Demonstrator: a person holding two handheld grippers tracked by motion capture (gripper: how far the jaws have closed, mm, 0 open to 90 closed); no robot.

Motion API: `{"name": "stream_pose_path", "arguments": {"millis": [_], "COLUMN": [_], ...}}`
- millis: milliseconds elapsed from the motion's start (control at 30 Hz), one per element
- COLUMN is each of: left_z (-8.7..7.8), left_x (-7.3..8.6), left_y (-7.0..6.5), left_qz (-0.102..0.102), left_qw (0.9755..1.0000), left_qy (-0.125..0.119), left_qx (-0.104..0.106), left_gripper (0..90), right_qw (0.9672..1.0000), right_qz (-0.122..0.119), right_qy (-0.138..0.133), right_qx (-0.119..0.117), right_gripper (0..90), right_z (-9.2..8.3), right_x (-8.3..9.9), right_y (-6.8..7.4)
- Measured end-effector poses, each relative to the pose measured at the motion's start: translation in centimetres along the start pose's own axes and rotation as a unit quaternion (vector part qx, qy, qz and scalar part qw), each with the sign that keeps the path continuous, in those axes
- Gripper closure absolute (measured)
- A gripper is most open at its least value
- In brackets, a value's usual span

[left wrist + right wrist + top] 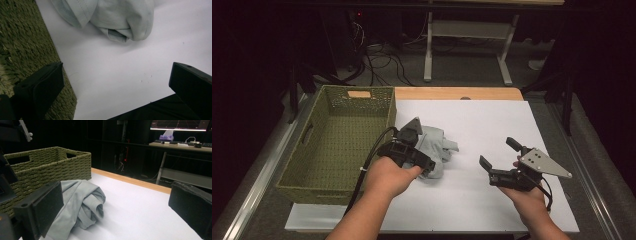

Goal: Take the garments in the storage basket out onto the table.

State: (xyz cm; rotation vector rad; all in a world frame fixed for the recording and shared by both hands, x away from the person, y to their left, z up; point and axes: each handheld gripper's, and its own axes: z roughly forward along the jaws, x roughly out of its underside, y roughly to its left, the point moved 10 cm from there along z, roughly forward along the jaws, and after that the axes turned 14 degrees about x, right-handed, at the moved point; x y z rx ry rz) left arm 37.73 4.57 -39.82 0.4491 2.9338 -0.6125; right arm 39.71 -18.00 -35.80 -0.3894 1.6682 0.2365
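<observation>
Grey cloth (435, 145), one piece, crumpled into a loose bundle with folded hems showing, lies on the white table surface (492, 125) just beside the right-hand wall of the green woven basket (314, 165). Basket: rectangular, cut-out handles in its short walls, standing at the table's left side, inside empty as far as the high view shows. Left gripper (412, 150): held in the person's left hand (387, 176), set over the near left part of the cloth, its grey plate on top; in the left gripper view its two black jaws stand wide apart above bare white surface, gripping nothing, with the cloth (112, 17) ahead of them and the basket's weave (22, 47) along the left. Right gripper (498, 156): held in the person's right hand (527, 192), well apart from the cloth on the table's right half, jaws spread wide and empty, turned toward the cloth (80, 205) and basket (47, 167) as seen in the right gripper view. Wooden table edge (452, 93) borders the far side.
</observation>
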Motion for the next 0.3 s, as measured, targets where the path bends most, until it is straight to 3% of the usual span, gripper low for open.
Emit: {"name": "stream_pose_path", "arguments": {"millis": [300], "left_z": [0.13], "left_x": [-0.17], "left_y": [0.01], "left_qz": [0.003], "left_qw": [1.0], "left_qy": [0.0], "left_qx": [0.0], "left_gripper": [0.6], "right_qw": [1.0], "right_qz": [0.001], "right_qy": [0.002], "right_qx": [0.002], "right_gripper": [0.8], "right_z": [-0.01], "right_x": [0.13], "right_y": [-0.08]}}
